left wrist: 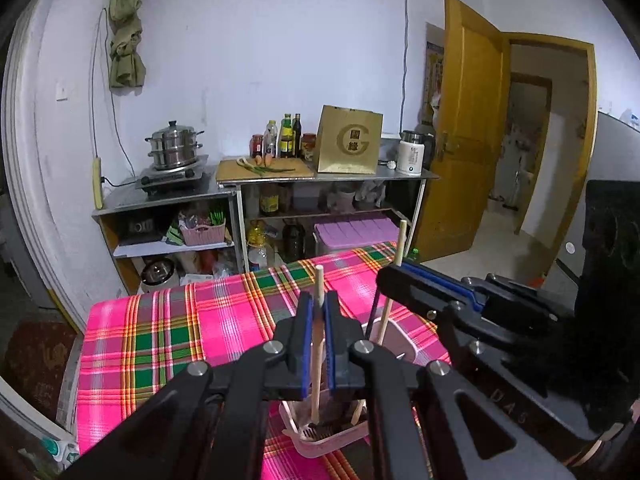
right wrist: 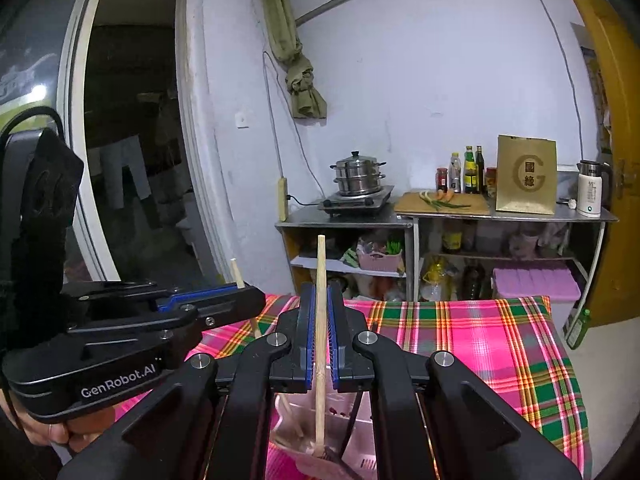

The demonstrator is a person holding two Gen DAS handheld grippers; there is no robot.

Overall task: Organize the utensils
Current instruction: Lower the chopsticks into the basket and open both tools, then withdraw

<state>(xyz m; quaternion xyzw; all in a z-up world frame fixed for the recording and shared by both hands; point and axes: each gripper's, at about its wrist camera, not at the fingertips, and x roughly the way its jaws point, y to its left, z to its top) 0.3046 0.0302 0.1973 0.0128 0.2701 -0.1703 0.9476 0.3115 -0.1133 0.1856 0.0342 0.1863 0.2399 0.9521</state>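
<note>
Both tools sit side by side over the plaid-covered surface (left wrist: pixel 168 332), tilted slightly downward, the right one a bit ahead of the left. Left tool (left wrist: pixel 319 312) is clamped on a wooden chopstick (left wrist: pixel 318 344); the stick stands near upright, long axis vertical, top end poking above the blue pads (left wrist: pixel 306 344), lower end down in the pink basket (left wrist: pixel 320 438) just below. Right tool (right wrist: pixel 320 320) is likewise clamped on a second chopstick (right wrist: pixel 320 320), also near upright, top end well above the pads, bottom end reaching into the same basket (right wrist: pixel 360 412). More utensils stand or lean inside the basket. A person's fingers (right wrist: pixel 56 436) wrap the left tool's handle at the lower left of the right view.
</note>
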